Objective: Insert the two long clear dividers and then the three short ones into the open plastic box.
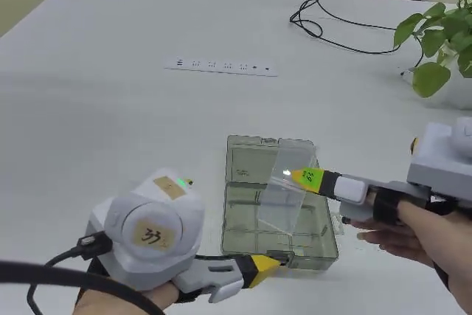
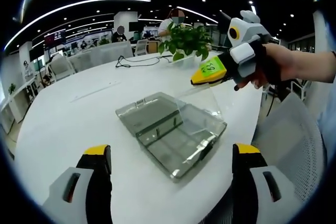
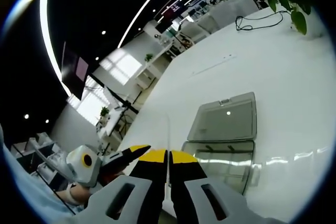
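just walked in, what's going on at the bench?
A person is working at a white table with two hand-held grippers. The right hand-held gripper is shut on a clear divider and holds it tilted over the base of the open plastic box; the divider is not yet seated. The left hand-held gripper is open by the box's front edge and holds nothing. The box's lid lies flat behind the base.

White table (image 1: 110,108) with box (image 1: 254,160), power strip (image 1: 221,66)
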`<state>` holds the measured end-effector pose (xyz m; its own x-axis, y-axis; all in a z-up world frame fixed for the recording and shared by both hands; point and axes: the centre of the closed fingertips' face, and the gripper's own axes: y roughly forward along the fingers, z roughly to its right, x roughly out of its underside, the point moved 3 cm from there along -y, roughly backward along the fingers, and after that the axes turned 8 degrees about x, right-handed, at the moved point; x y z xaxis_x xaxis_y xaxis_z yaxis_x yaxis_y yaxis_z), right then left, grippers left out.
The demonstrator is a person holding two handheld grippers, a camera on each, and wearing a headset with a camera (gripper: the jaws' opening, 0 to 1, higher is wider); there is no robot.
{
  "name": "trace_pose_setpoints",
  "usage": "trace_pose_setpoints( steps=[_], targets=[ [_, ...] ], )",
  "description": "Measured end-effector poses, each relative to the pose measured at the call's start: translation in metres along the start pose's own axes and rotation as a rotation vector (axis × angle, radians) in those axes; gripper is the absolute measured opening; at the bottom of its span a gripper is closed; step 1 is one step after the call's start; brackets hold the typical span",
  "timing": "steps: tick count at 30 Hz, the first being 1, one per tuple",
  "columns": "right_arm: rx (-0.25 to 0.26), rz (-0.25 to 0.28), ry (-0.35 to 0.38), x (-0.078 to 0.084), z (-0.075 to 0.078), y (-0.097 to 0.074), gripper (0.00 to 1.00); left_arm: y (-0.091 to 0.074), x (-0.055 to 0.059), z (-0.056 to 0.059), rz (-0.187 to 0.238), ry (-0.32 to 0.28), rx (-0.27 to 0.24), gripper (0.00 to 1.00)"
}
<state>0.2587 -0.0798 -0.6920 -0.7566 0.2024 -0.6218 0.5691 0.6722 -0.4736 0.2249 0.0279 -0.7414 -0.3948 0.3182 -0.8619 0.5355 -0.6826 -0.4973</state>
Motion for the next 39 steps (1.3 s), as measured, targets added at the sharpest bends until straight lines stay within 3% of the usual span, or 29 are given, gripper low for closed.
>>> trace_pose_setpoints(
  steps=[7, 11, 16, 23, 35, 39],
  targets=[
    [0.058, -0.077, -0.021, -0.001, 0.008, 0.002, 0.02, -0.007, 0.011, -0.008, 0.009, 0.009, -0.047, 1.0],
    [0.088, -0.11, -0.059, -0.003, 0.011, 0.001, 0.02, -0.007, 0.017, -0.009, -0.008, 0.029, -0.062, 1.0],
    [0.142, -0.178, -0.11, -0.004, 0.019, -0.001, 0.02, -0.009, 0.011, -0.013, 0.012, 0.047, -0.082, 1.0],
    [0.221, -0.283, -0.126, -0.006, 0.032, -0.002, 0.02, -0.009, 0.01, -0.012, 0.015, 0.069, -0.087, 1.0],
    [0.32, -0.489, -0.08, 0.002, 0.044, 0.003, 0.02, -0.011, 0.008, -0.014, 0.03, 0.068, -0.096, 0.99],
    [0.334, -0.508, -0.026, -0.001, 0.051, 0.008, 0.02, -0.011, 0.008, -0.015, 0.032, 0.06, -0.098, 0.99]
  ],
)
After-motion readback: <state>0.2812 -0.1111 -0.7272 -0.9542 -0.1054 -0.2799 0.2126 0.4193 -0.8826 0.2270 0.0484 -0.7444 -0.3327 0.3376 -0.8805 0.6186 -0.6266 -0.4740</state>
